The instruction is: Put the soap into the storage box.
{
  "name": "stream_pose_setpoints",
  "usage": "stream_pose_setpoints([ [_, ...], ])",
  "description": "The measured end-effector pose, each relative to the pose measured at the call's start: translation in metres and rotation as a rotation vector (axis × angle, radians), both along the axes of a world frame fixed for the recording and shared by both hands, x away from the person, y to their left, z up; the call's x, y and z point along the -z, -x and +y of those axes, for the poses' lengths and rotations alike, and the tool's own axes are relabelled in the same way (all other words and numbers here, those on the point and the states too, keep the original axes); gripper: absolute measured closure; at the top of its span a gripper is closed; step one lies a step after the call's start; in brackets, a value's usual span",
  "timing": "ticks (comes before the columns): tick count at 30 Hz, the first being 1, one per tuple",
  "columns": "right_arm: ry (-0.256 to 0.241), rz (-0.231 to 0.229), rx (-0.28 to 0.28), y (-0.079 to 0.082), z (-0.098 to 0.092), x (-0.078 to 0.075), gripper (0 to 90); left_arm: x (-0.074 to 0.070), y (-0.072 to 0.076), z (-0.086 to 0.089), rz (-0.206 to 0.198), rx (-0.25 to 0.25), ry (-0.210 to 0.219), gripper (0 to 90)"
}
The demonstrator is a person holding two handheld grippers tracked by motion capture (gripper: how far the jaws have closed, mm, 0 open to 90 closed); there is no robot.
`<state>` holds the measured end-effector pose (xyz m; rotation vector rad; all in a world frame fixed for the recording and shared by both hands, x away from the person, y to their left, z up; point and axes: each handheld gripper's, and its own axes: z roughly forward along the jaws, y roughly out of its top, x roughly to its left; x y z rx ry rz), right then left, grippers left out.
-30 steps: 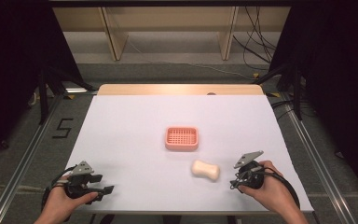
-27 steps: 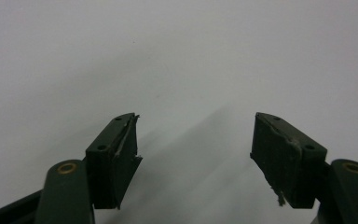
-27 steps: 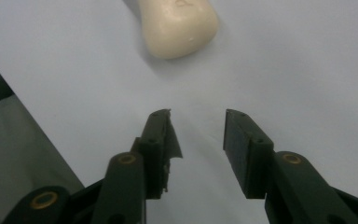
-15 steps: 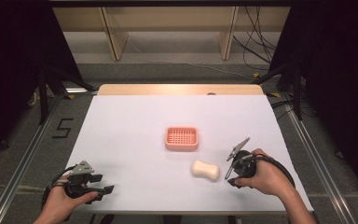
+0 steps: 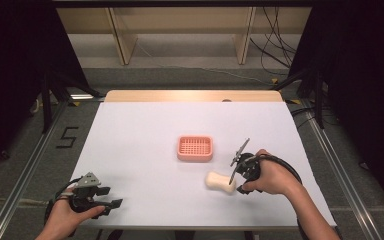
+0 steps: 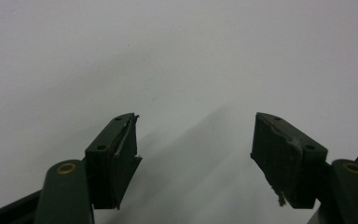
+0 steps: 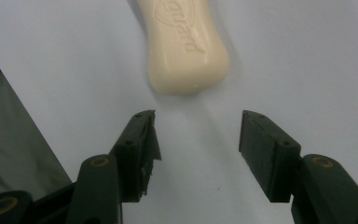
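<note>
- Two grippers in play, both with fingers spread wide, nothing held.
- right gripper (image 7: 196,140): fingers (image 7: 140,151) open wider than the soap bar's end, pointing at the soap bar (image 7: 186,44); the bar's near end lies just ahead of the tips, not touching.
- High view: right gripper (image 5: 241,175) sits just right of the soap bar (image 5: 220,182), tilted down at it.
- Soap bar lies flat on the white worktop (image 5: 140,130), front-right of the pink soap dish (image 5: 195,148), near but apart.
- left gripper (image 6: 193,149): fingers (image 6: 114,158) wide apart over bare worktop, touching nothing; in the high view the left gripper (image 5: 111,204) is low at the front-left edge, well apart from the bar.
</note>
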<state>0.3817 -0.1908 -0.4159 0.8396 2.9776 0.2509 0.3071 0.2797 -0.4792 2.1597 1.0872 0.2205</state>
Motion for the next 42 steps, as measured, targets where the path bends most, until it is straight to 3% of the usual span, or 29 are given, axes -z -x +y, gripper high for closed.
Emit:
stream_pose_setpoints([
  [4,-0.001,0.005,-0.023,-0.005,0.007,0.002,44.8,0.000,0.000,-0.001,-0.003,-0.005,-0.006,30.6],
  [6,0.012,0.010,0.001,-0.005,0.012,0.002,44.7,0.000,0.000,-0.001,-0.003,-0.005,-0.006,30.6],
  [7,0.007,0.007,-0.038,-0.008,0.013,0.002,44.5,0.001,0.000,-0.001,-0.004,-0.010,-0.005,30.6],
  [27,0.065,0.028,-0.100,-0.024,0.046,0.006,41.0,0.000,0.000,-0.001,-0.001,-0.003,-0.003,30.4],
  [34,0.051,0.027,-0.149,-0.030,0.051,0.013,40.3,0.000,0.000,0.000,0.002,-0.003,-0.001,30.4],
  [35,0.054,0.036,-0.128,-0.029,0.053,0.013,40.2,0.001,0.000,0.000,0.002,-0.003,-0.001,30.3],
  [41,0.047,0.052,-0.131,-0.032,0.058,0.019,39.4,0.001,0.000,0.000,0.001,0.000,-0.002,30.4],
  [42,0.055,0.034,-0.183,-0.035,0.057,0.020,39.3,0.001,0.000,0.000,0.001,0.000,-0.002,30.4],
])
